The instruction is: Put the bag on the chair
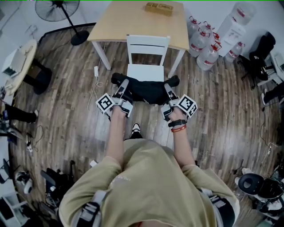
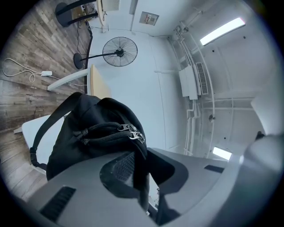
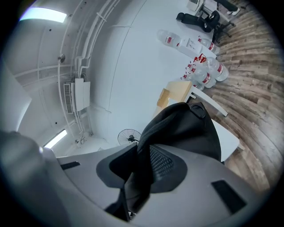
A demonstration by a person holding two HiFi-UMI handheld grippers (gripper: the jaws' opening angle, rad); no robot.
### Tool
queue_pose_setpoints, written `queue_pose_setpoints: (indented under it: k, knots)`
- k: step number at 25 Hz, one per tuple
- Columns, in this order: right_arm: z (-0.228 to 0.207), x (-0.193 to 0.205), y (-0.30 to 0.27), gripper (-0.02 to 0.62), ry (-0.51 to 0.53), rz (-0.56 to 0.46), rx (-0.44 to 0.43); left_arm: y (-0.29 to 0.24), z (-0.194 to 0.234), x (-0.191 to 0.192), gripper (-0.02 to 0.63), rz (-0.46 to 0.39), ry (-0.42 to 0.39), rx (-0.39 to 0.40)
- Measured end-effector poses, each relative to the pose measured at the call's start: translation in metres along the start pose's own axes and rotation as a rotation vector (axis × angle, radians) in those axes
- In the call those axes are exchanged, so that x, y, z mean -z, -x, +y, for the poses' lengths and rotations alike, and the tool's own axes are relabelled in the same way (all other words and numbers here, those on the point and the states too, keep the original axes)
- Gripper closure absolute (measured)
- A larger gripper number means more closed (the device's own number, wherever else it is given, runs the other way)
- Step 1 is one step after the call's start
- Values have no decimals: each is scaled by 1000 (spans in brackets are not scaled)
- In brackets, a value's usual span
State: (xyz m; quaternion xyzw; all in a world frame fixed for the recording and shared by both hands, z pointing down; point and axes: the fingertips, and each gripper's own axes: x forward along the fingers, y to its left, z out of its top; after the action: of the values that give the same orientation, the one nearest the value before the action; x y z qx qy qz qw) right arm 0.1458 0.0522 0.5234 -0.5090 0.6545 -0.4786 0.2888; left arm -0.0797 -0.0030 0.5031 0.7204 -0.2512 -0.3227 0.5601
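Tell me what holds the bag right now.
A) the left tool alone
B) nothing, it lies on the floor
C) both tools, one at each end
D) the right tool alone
C: the left tool and the right tool each pinch black fabric of the bag, which hangs between them; each gripper view shows cloth clamped in its jaws.

Plank floor (image 1: 213, 111); pale table (image 1: 133, 22); standing fan (image 1: 57, 9)

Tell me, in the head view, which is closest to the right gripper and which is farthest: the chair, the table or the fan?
1. White chair, just ahead of the right gripper.
2. Wooden table, behind the chair.
3. Fan, far top-left corner.
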Motion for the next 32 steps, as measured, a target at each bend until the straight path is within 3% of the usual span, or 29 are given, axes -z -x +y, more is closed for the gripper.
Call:
queue_pose_setpoints:
  k: [18,26,32]
  knots:
    - [-4,-34,-125,500,-19,-97,36,-93,36,-94,543,53,47,50]
    - [-57,-47,-157,500,-115,-60,85,-128,92,-96,543,66,37,-56]
    - [-96,-63,-198,505,-174,-53,124,-164,132,-107,543,56,84,-146]
